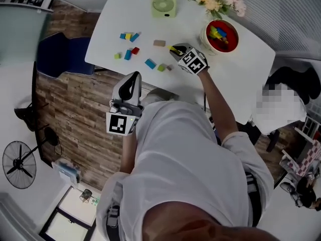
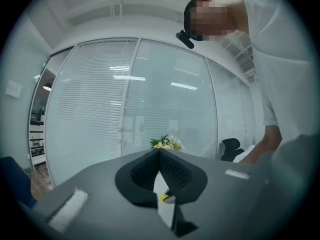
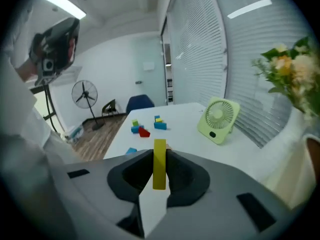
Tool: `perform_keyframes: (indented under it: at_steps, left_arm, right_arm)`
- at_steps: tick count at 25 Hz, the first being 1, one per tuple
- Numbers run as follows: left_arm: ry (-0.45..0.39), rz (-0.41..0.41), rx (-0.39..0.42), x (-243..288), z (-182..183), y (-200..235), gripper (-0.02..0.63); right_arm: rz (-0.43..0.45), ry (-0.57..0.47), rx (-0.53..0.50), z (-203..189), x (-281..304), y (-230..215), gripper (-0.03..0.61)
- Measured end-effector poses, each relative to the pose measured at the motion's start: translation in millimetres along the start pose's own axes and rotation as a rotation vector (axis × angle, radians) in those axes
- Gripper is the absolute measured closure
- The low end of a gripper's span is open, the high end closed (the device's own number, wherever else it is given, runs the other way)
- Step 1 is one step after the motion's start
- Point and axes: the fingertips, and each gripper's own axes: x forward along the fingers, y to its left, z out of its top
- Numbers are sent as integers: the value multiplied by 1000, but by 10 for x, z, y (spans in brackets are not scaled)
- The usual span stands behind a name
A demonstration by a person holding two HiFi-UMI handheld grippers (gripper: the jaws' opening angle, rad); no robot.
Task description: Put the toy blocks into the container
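Right claw (image 3: 159, 156) clamps yellow block (image 3: 159, 165), long axis upright between jaws.

You're in an office: glass walls with blinds (image 2: 125, 109), ceiling strip lights (image 3: 60, 3), wood-look floor (image 1: 75, 114), a white bench (image 1: 241, 74), a blue chair (image 1: 60, 54) beside it, a pedestal fan (image 1: 19, 164) on the floor, a small desk fan (image 1: 164, 6) on the bench.

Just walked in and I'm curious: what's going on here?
A person is putting toy blocks into the red bowl. The right gripper holds a yellow block in its jaws above the white table, near the bowl, which already has blocks in it. Loose blocks lie on the table. The left gripper is empty, jaws together, at the table's near edge.
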Motion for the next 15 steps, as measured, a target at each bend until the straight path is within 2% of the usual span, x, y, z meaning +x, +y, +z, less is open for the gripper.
perform_keyframes:
  at_steps: [4, 10, 15]
  left_arm:
    - [-8, -105, 21, 254, 44, -188, 618]
    - [-20, -242, 44, 572, 70, -541, 618]
    - [-6, -323, 57, 724, 86, -877, 618]
  right_arm:
    - [-72, -198, 158, 165, -595, -48, 503]
    - [-206, -467, 325, 184, -1542, -181, 503]
    - [-355, -575, 401, -55, -2246, -400, 505]
